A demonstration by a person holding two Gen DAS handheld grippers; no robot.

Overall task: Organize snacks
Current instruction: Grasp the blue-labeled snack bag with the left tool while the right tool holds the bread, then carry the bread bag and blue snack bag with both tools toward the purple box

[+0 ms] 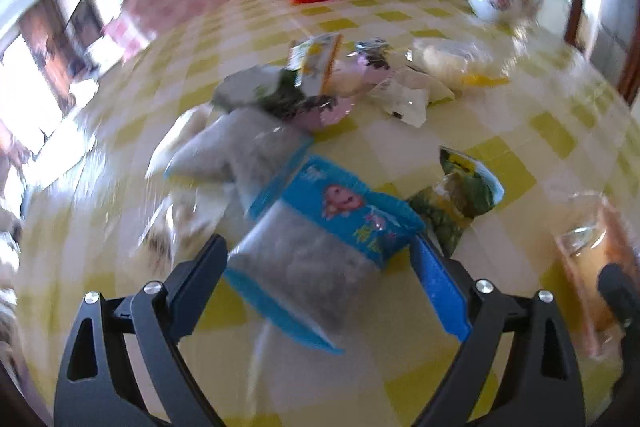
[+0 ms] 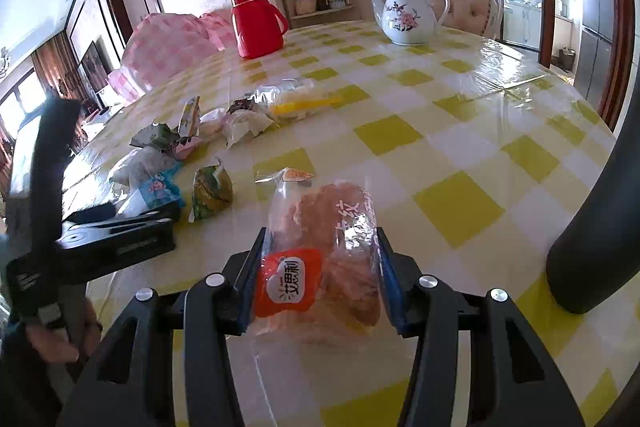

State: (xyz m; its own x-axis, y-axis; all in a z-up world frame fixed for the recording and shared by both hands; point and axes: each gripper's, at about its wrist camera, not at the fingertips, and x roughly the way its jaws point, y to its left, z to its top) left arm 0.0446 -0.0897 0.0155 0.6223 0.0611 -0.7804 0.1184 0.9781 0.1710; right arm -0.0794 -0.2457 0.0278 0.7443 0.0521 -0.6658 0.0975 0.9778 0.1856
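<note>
Yellow-and-white checked plastic cloth covers the table (image 2: 460, 131), with a red flask (image 2: 256, 21) and a flowered white teapot (image 2: 408, 13) standing well apart at its far edge. At the left, the left hand-held gripper (image 1: 320, 263) has its jaws spread wide around a grey snack bag with a blue band and pink cartoon print (image 1: 320, 227); the blue pad of one finger (image 1: 440, 291) is just beside the bag's edge, and whether either pad touches it is unclear in the blurred view. Beyond that bag lies a loose heap of small snack packets (image 2: 216, 125), grey, green, pink and clear, and just beside it on the right sits a green-and-yellow packet (image 2: 210, 191). Further right, the right hand-held gripper (image 2: 318, 263) is closed at a middling width on a clear bag of golden-brown bread (image 2: 336, 231) with an orange label on its front; both blue pads press the bag's sides, and the bag's bottom rests on the table near the front edge.
</note>
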